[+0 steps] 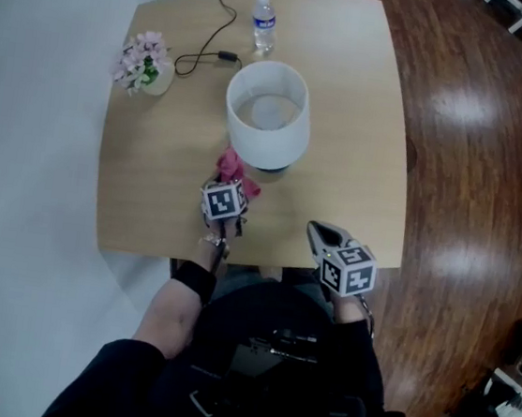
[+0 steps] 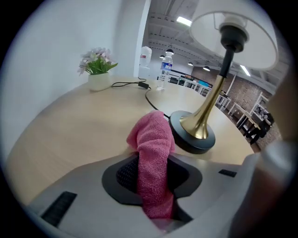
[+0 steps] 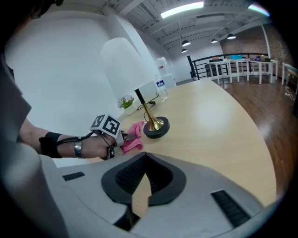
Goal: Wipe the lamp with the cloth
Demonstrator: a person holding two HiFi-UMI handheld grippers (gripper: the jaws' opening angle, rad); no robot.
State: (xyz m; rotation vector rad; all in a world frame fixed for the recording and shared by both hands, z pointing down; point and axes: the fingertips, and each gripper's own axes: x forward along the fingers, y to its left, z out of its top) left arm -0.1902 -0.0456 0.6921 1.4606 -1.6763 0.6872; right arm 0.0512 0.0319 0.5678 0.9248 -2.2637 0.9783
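Head view steeply above table (image 1: 148, 208), left gripper view near lamp (image 2: 198, 128), right gripper view farther, all 3 share it.

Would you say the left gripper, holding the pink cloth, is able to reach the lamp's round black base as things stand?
Probably yes: the left gripper, shut on the pink cloth, sits close to the round black lamp base, with only bare wooden tabletop between them.

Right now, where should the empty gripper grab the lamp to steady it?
Probably the slim brass stem above the black base, from the right, since the pink cloth sits at its left. The stem is upright and narrow; the shade looks too wide for the fingers.
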